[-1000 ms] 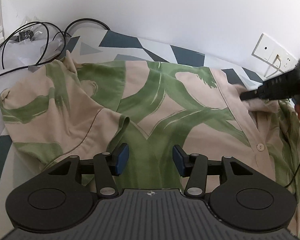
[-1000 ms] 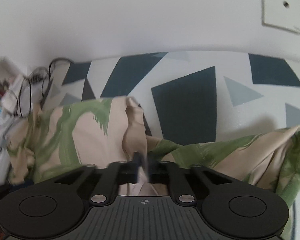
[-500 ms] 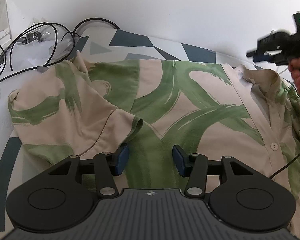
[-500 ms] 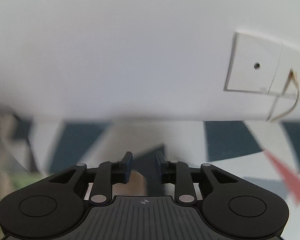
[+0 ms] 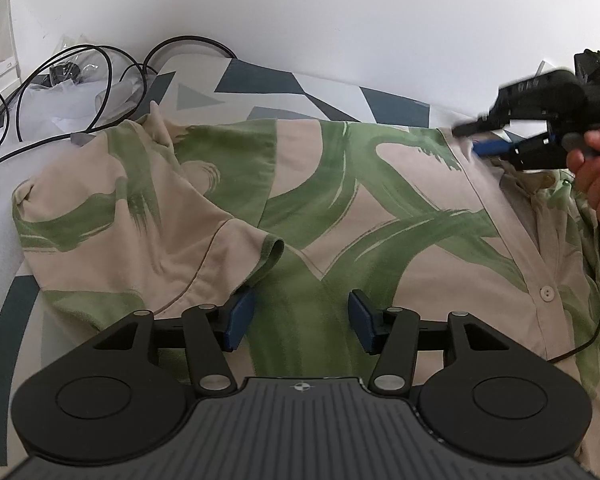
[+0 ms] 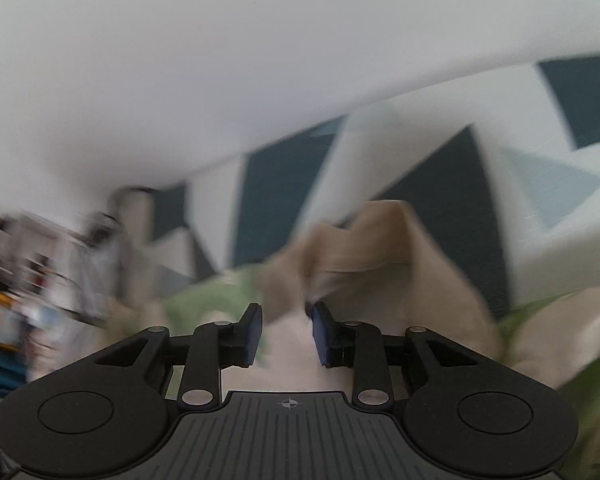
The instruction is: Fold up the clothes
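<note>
**Shirt spread out, folding barely begun**

The left tongs (image 5: 302, 320) hang open just above the near part of the beige short-sleeved shirt with broad green brush-stroke leaves (image 5: 340, 208), their blue pads well apart with only flat cloth showing between them and nothing pinched. The right tongs (image 6: 286, 334), held in a person's hand (image 5: 598, 172), are at the shirt's far right corner by the collar (image 6: 364, 240); their jaws are opening, and the blurred picture shows beige cloth beyond the pads but nothing clamped between them.

The shirt lies front-up across the bed's cover of white fabric with dark blue and grey triangles (image 5: 256, 80), reaching nearly to the cover's far edge. One sleeve (image 5: 236, 248) lies turned inward over the chest; the button placket (image 5: 540, 280) runs down the right side. Loose black cables (image 5: 100, 80) sit past the cover's far left corner.

By my reading, the garment is laid out and perhaps one sleeve brought in; the other side, the lengthwise folds and the final tidying remain.
</note>
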Available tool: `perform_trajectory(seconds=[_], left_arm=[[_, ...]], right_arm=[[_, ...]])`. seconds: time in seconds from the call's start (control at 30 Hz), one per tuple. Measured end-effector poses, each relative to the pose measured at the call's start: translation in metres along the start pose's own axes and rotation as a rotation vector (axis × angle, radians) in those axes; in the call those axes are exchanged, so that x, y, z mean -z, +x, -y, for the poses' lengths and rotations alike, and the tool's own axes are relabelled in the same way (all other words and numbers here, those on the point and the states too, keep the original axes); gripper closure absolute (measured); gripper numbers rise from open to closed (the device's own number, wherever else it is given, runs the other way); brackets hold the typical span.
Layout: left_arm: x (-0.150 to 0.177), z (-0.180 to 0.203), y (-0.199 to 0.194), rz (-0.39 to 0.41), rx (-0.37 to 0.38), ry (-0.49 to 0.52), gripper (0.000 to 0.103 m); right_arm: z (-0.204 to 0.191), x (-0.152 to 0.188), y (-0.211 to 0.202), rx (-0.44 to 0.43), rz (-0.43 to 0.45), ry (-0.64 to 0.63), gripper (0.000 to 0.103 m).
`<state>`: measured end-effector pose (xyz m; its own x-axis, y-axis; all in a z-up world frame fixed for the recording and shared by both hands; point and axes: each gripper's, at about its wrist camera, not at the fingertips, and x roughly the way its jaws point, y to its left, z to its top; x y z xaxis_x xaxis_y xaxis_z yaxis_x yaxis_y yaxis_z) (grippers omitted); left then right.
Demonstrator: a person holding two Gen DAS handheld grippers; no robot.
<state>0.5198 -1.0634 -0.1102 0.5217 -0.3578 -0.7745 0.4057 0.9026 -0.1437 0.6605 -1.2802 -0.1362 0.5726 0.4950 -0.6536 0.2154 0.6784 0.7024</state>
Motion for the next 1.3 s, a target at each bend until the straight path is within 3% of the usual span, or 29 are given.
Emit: perform_trajectory(seconds=[0.13, 0.3, 0.4, 0.47, 0.57, 0.8, 0.87, 0.93, 1.03, 1.17, 1.3], left_arm=[[0.0, 0.001, 0.0, -0.001, 0.0, -0.003, 0.049], [0.001, 0.002, 0.0, 0.002, -0.003, 0.004, 0.047], [0.001, 0.003, 0.0, 0.005, -0.006, 0.008, 0.047], [0.002, 0.003, 0.0, 0.005, -0.012, 0.011, 0.047], [0.002, 0.003, 0.001, 0.007, -0.024, 0.012, 0.046], [0.0, 0.002, 0.002, 0.011, -0.027, -0.004, 0.043], [0.001, 0.002, 0.002, 0.014, -0.024, -0.005, 0.04], [0.0, 0.003, 0.001, 0.016, -0.019, 0.005, 0.038], [0.002, 0.0, -0.005, 0.017, -0.014, -0.017, 0.038], [0.008, -0.01, -0.028, 0.037, 0.014, -0.093, 0.038], [0.025, -0.021, -0.072, 0.046, 0.0, -0.11, 0.038]], right_arm=[[0.002, -0.011, -0.001, -0.159, 0.032, 0.1, 0.077], [0.024, -0.022, 0.02, -0.107, 0.05, 0.253, 0.078], [0.032, -0.024, 0.03, -0.1, 0.043, 0.296, 0.087], [0.03, -0.027, 0.03, -0.082, 0.061, 0.287, 0.1], [0.016, -0.033, 0.023, -0.055, 0.143, 0.174, 0.102], [0.016, -0.045, 0.03, 0.014, 0.193, 0.107, 0.102], [0.016, -0.045, 0.024, 0.046, 0.234, 0.111, 0.099], [0.014, -0.043, 0.013, 0.071, 0.299, 0.12, 0.084], [-0.002, -0.037, -0.003, 0.091, 0.357, 0.076, 0.072], [-0.035, -0.022, -0.009, 0.041, 0.302, -0.045, 0.062], [-0.063, 0.01, -0.004, 0.0, 0.182, -0.147, 0.056]])
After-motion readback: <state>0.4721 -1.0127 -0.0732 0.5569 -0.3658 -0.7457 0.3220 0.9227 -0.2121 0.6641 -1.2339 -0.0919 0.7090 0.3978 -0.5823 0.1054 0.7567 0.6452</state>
